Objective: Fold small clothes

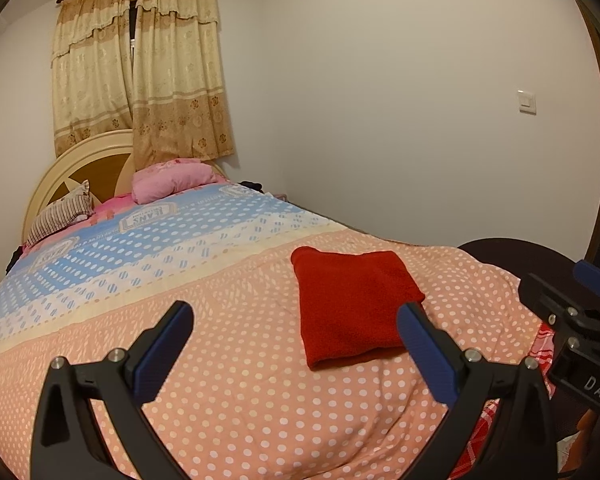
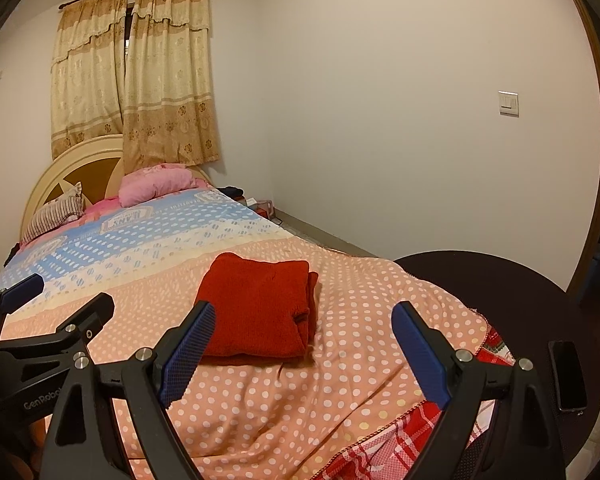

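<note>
While our left gripper (image 1: 296, 336) and right gripper (image 2: 304, 336) hang wide open and empty, we see a folded red cloth (image 2: 256, 308) on the dotted bed (image 2: 340, 360) by a white wall (image 2: 380, 120).

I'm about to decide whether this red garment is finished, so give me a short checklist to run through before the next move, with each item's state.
1. Red garment folded into a compact stack: ok.
2. Garment lying flat on the dotted bedspread: ok.
3. Left hand-held gripper open and holding nothing: ok.
4. Right hand-held gripper open and holding nothing: ok.
5. Layers squared up: not ok, lower layers stick out along the right edge in the right wrist view.
6. Another garment waiting to be folded: cannot tell, none is visible on the bedspread.
</note>
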`<state>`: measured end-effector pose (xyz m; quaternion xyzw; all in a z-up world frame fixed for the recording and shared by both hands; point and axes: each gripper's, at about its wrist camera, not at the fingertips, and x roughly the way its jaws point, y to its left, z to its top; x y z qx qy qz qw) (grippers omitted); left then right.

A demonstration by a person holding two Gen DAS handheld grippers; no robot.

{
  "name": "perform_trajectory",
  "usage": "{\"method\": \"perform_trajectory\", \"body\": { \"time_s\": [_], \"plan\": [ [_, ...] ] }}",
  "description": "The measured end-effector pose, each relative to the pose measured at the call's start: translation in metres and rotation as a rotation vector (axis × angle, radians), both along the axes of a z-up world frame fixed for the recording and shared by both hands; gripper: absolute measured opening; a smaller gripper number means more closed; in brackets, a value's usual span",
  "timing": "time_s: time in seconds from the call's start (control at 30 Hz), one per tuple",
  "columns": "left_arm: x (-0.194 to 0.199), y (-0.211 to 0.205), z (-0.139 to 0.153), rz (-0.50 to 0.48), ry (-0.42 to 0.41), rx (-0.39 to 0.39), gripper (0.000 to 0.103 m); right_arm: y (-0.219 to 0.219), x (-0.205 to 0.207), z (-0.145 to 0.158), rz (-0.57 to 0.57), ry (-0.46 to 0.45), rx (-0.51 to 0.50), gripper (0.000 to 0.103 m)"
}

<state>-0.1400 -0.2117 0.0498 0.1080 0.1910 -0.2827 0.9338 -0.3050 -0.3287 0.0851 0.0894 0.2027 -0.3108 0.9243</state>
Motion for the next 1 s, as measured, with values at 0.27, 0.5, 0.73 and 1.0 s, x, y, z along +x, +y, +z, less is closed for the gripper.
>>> {"method": "perform_trajectory", "body": {
  "time_s": [0.27,0.5,0.73,1.0],
  "plan": [
    [0.0037,0.0013,-0.0017,0.004,0.019,-0.007,0.103,-0.0017,0.0008,-0.0030,0.003,0.006,0.000,0.090],
    [0.0047,-0.0006,-0.0019,0.004,0.022,-0.004,0.103,-0.0021,0.0010,-0.0033,0.004,0.008,0.002,0.090],
    [0.0052,-0.0011,-0.0016,0.008,0.019,-0.004,0.103,-0.0025,0.0020,-0.0044,0.004,0.009,-0.003,0.090],
    [0.0048,-0.0011,-0.0018,0.007,0.020,-0.006,0.103,-0.0023,0.0023,-0.0049,0.004,0.011,-0.003,0.090]
  ]
}}
